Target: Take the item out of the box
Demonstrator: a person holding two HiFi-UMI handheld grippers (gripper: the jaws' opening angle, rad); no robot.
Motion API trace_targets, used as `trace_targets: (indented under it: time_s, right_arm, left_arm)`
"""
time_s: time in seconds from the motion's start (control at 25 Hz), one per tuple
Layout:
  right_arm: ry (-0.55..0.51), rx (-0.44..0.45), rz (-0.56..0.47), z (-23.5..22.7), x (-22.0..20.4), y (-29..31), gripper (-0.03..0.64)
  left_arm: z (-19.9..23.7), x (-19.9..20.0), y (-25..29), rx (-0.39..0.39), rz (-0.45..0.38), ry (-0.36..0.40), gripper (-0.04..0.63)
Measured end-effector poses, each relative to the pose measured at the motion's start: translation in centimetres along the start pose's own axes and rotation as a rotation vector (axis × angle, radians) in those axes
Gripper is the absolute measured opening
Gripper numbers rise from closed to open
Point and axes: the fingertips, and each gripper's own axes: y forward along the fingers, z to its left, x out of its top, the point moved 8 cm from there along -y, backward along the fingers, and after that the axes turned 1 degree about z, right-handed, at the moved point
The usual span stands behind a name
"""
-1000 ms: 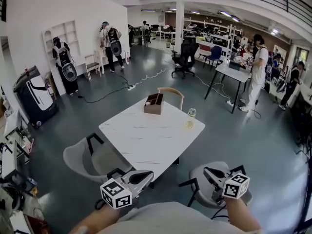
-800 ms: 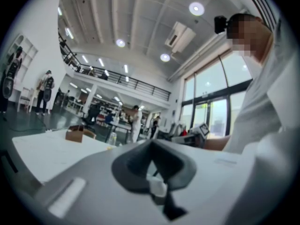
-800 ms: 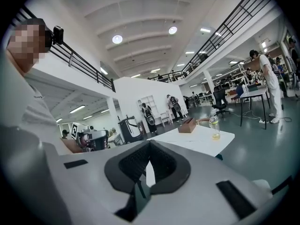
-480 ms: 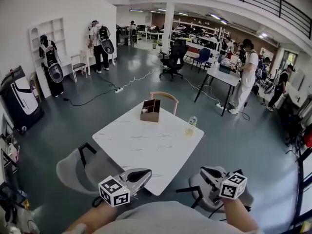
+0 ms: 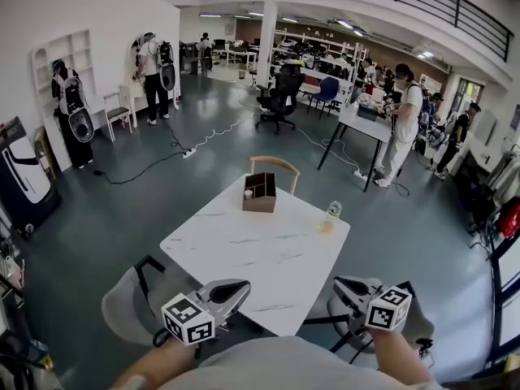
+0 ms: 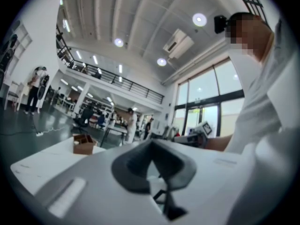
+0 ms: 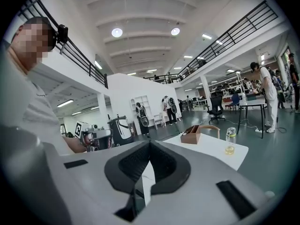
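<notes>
A brown open-topped box stands at the far end of the white marble table, with a small white item showing inside it. Both grippers are held low near my body, short of the table's near edge and far from the box. My left gripper is shut with nothing in it, and my right gripper also looks shut and empty. The box shows small beyond the left gripper in its own view. Beyond the right gripper the box sits on the table.
A bottle of yellowish liquid stands at the table's right edge. A wooden chair sits behind the box. Grey chairs stand at the near left and near right. Several people, desks and floor cables lie beyond.
The head view has shifted, so the table and box sit a little lower and nearer in the frame. Both grippers stay shut in about the same place before my body.
</notes>
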Motion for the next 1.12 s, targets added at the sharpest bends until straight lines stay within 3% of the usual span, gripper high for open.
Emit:
trace_targets:
  time_s: [0.36,0.64,0.92,1.12]
  right_arm:
    - [-0.002,-0.021,0.034,1.9,0.9,4.8,0.008]
    - [0.009,-0.002,0.066,1.5,1.3,7.1,0.008]
    - [0.021,0.045,0.077,-1.4,1.4,8.4,0.008]
    - [0.06,0.089,0.075,-6.9,0.5,8.2,0.008]
  left_arm:
    - [4.4,0.7,-1.8,-0.031,-0.011,-0.026,0.005]
    - [6.5,0.1,-2.8,0.005,-0.011,-0.069,0.005]
    - [7.1,-0.3,0.0,0.032,0.017,-0.078,0.005]
    - [6.8,-0.1,4.6,0.066,0.051,-0.053,0.005]
